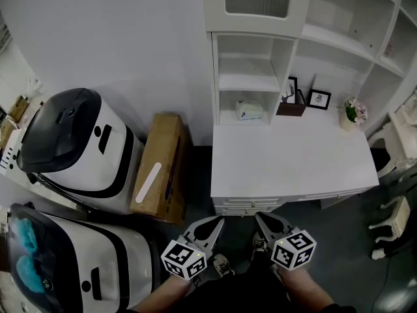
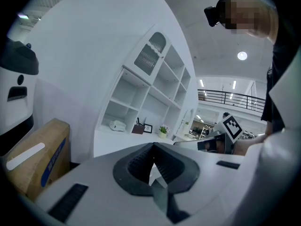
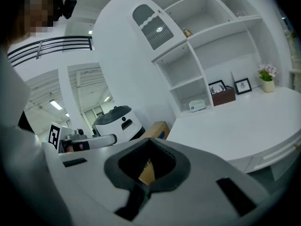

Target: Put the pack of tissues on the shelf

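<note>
White pack of tissues (image 1: 249,111) lies in the shelf's (image 1: 251,83) lowest nook. We hold our left gripper (image 1: 218,222) and right gripper (image 1: 259,218) closed, empty, well back; placing seems done, so next we would simply withdraw.

- A brown cardboard box (image 1: 161,165) stands on the floor left of centre, with a white strip (image 1: 148,181) on its top.
- A white machine (image 1: 71,149) with a dark lid sits mid-left, just beside the cardboard box.
- A second machine (image 1: 71,266) fills the lower left corner.
- A white desk (image 1: 293,162) takes up the centre right.
- Along the desk's far edge, upper right, stand a dark brown holder (image 1: 291,107), a framed picture (image 1: 318,99) and a flower pot (image 1: 352,114).
</note>
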`<state>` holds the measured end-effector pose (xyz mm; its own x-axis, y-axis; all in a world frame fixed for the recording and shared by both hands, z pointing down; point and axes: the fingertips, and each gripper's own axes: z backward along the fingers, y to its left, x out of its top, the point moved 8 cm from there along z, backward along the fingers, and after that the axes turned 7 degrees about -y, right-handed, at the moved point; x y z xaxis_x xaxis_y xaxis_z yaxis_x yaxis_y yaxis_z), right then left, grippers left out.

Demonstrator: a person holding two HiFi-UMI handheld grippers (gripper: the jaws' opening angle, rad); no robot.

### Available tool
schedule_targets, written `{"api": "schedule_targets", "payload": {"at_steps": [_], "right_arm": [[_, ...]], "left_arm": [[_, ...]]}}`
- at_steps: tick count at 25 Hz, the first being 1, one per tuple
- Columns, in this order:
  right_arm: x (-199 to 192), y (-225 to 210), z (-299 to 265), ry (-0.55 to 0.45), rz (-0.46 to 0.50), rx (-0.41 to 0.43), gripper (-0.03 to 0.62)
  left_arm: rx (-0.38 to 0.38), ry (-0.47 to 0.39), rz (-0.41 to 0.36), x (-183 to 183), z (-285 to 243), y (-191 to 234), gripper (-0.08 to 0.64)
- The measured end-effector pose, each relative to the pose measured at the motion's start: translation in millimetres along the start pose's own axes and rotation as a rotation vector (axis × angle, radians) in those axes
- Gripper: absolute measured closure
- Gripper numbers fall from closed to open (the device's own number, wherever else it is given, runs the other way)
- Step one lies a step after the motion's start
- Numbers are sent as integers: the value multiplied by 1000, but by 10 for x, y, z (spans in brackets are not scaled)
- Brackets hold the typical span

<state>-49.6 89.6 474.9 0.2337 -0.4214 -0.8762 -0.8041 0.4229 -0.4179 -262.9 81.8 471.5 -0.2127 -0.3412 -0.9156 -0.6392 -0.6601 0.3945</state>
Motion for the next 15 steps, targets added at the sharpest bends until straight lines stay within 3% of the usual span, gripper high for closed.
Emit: {"api": "schedule_targets", "payload": {"at_steps": [15], "right_arm": [[43,5,29,-1,12,6,588]], "left_arm": [[0,-14,-6,3,27,-82,555]]}}
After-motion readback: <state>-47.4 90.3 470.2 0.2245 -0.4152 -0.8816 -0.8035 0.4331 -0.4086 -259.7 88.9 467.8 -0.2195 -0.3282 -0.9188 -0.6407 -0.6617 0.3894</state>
